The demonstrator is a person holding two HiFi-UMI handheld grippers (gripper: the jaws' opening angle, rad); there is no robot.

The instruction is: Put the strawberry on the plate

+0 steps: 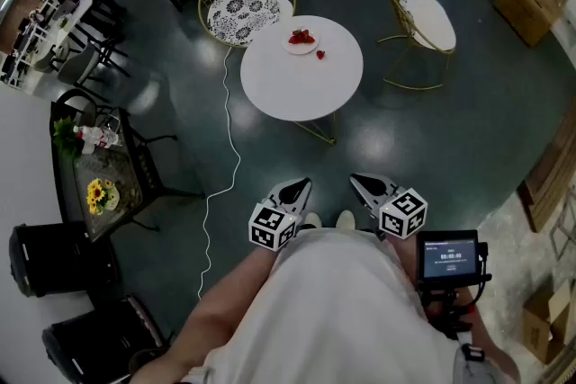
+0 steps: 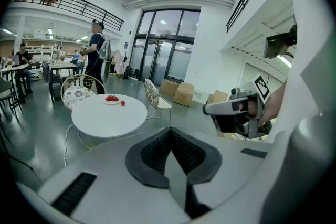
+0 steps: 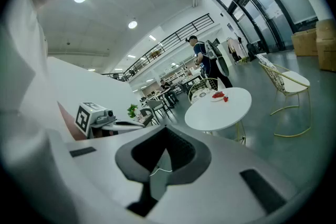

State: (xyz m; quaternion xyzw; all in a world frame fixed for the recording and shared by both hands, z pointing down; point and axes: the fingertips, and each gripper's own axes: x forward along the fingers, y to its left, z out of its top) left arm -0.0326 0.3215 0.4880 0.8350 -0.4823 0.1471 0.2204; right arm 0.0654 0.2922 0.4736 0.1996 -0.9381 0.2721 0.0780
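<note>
Both the left tongs and the right tongs are closed tight (nothing gripped), well apart from the strawberry.

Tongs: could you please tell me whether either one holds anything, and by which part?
Nothing is held: the left tongs and right tongs are both shut and empty; the strawberry lies on the table.

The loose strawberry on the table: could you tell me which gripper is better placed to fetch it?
Right, marginally. The left gripper and right gripper are both shut, empty and far off; the strawberry lies right of the plate.
</note>
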